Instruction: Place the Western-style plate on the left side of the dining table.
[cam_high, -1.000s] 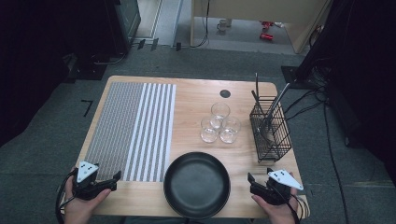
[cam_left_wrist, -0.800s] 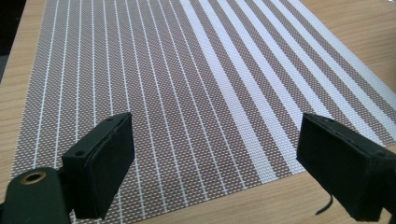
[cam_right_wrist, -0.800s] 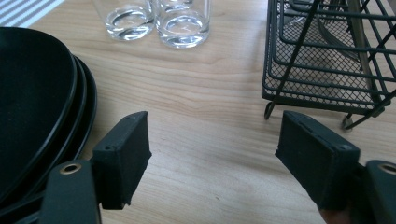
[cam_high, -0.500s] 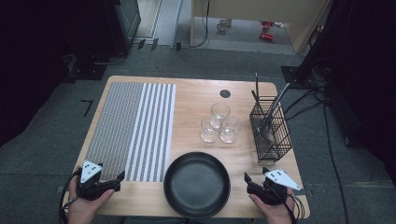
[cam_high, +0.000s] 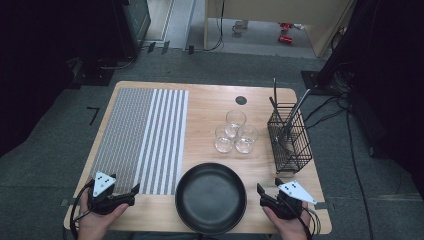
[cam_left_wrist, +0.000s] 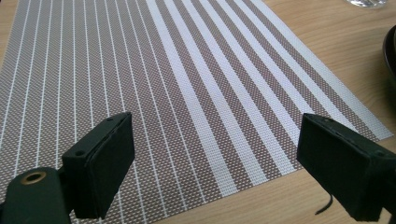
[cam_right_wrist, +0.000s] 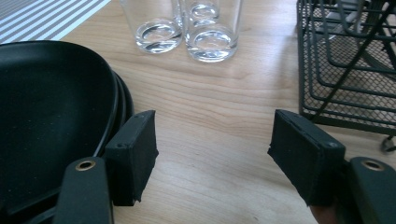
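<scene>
While both grippers' fingers stand spread and empty, the placemat (cam_high: 145, 137) runs lengthwise away from the person.

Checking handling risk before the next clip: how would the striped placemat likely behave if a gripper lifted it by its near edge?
The placemat looks thin and woven, so it would probably sag and drape rather than stay stiff. It lies flat against the table, so getting a jaw under its edge may be awkward. It is likely light, and a push might slide it across the smooth wood.
</scene>
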